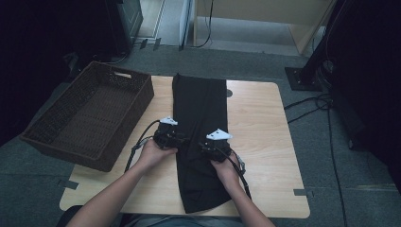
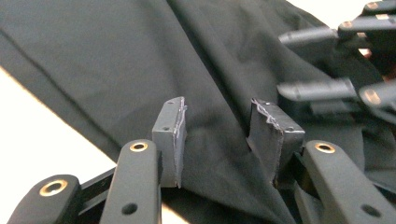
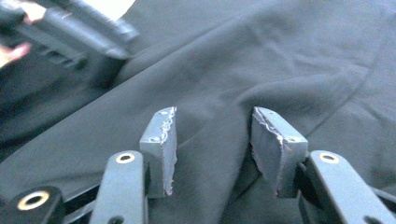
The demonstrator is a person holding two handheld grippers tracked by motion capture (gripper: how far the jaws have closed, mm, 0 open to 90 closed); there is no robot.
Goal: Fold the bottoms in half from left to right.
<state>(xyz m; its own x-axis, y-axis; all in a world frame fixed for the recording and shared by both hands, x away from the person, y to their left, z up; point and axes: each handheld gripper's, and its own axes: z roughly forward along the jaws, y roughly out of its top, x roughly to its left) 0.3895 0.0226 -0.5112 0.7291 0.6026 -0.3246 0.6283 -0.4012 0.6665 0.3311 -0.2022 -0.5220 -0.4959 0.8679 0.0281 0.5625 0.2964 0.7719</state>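
Note:
A long black garment (image 1: 198, 109) lies folded lengthwise down the middle of the wooden table (image 1: 265, 142). My left gripper (image 1: 182, 140) rests at the cloth's left edge, about halfway along it. In the left gripper view its jaws (image 2: 217, 135) stand apart over the black fabric (image 2: 116, 60), and its pads (image 2: 170, 135) do not press on it. My right gripper (image 1: 203, 146) sits on the garment just right of the left one. Its jaws (image 3: 212, 140) are also open above rumpled cloth (image 3: 280, 56). Each gripper view shows the other gripper close by.
A dark wicker basket (image 1: 137, 80) stands at the table's left, overhanging the edge. Bare wood lies right of the garment. Cables trail on the grey floor at the right (image 1: 312, 111). Dark equipment stands around the far side.

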